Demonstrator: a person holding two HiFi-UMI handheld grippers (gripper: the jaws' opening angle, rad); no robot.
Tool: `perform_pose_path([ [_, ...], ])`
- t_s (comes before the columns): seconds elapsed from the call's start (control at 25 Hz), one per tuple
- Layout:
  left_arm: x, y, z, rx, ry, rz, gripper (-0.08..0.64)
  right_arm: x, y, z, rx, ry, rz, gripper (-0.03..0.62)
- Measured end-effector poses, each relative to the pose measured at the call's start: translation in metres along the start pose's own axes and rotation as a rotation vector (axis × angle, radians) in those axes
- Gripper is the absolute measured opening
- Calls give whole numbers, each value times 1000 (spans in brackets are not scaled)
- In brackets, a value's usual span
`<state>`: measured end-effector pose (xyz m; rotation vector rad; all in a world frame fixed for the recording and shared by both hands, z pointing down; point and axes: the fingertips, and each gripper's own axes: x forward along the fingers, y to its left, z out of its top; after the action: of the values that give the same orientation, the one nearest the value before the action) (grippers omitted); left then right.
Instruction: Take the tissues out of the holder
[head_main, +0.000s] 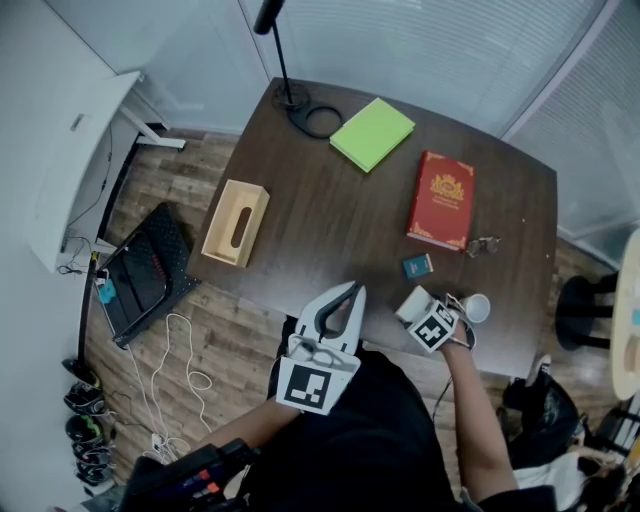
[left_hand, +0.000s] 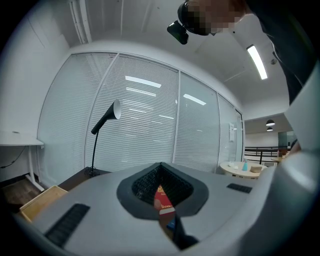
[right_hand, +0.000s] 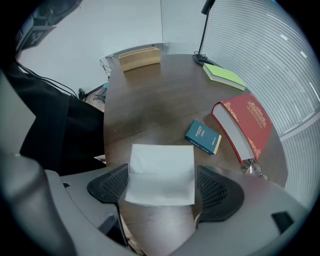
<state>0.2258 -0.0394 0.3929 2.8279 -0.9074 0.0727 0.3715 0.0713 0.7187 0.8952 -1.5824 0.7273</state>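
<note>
The wooden tissue holder lies at the table's left edge, its slot facing up; it shows far off in the right gripper view and at the lower left of the left gripper view. A flat white stack of tissues sits between the jaws of my right gripper, over the table's near edge. Both pads touch its sides. My left gripper hovers at the near edge beside it, jaws together, nothing held.
On the dark table lie a green book, a red book, a small blue book, glasses and a white cup. A black lamp stands at the far edge. Cables lie on the floor at left.
</note>
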Motion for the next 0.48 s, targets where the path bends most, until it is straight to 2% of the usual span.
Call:
perform_pose_path([
  [0.24, -1, 1, 0, 1, 0, -4, -2, -10, -6, -2, 20, -13, -8, 426],
  [0.48, 1, -4, -2, -11, 3, -19, -2, -38, -14, 12, 92, -119, -41, 425],
])
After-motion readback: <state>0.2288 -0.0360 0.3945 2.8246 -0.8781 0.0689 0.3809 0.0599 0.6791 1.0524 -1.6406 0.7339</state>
